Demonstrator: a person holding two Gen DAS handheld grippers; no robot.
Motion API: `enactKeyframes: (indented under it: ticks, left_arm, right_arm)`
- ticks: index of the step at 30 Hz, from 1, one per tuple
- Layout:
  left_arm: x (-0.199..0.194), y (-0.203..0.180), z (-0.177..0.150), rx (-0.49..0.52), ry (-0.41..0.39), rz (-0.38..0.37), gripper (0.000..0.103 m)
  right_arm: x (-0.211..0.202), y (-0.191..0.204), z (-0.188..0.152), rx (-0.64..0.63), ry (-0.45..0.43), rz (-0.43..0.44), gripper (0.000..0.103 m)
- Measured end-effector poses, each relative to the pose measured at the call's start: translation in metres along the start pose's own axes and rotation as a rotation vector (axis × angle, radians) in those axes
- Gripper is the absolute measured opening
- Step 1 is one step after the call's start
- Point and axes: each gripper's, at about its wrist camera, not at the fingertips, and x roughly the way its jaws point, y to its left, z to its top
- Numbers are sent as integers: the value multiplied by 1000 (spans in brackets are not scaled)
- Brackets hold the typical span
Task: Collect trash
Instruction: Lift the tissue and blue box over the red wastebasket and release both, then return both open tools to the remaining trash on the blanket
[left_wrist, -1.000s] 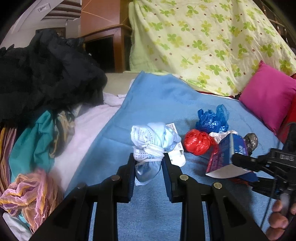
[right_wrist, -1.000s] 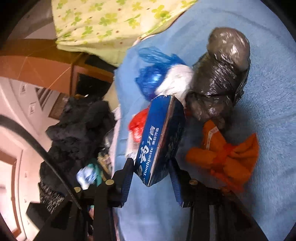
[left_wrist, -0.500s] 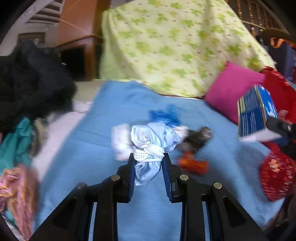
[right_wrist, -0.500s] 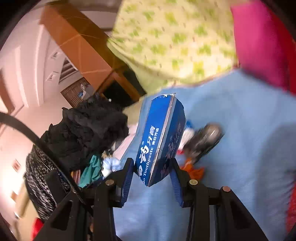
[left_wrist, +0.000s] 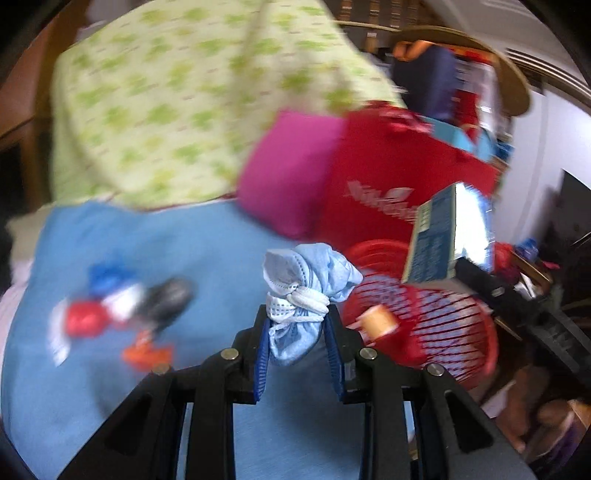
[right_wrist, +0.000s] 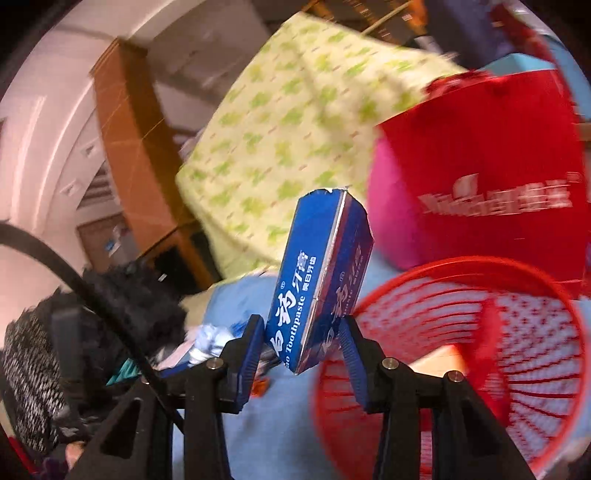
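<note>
Both grippers, left pinching a balled pale-blue face mask and right clamping a blue cardboard toothpaste box, are now swinging off the bed to the red slatted plastic basket, so dumping's next.

A pale blue mask bundle, knotted with its white ear loops, stands upright between the left gripper's fingers, just beside the red slatted basket. A blue toothpaste box, tilted and open at the top, is clamped in the right gripper next to the basket's rim. Back on the blue bed cover, blurred, lie red, blue, dark and orange scraps, close together.
</note>
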Motion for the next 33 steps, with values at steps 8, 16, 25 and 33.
enactKeyframes:
  ticks: [8, 16, 25, 33]
  left_arm:
    - [44, -76, 23, 132, 61, -83, 34]
    - [65, -88, 10, 151, 111, -51, 67]
    - [49, -57, 7, 175, 60, 192, 75]
    - [21, -15, 6, 151, 5, 369, 82]
  right_arm:
    - [-39, -70, 19, 119, -86, -143, 51]
    - [-31, -98, 19, 193, -21, -214, 59]
    - [-32, -93, 22, 219, -58, -191, 60]
    - [-22, -62, 22, 183, -87, -141, 60]
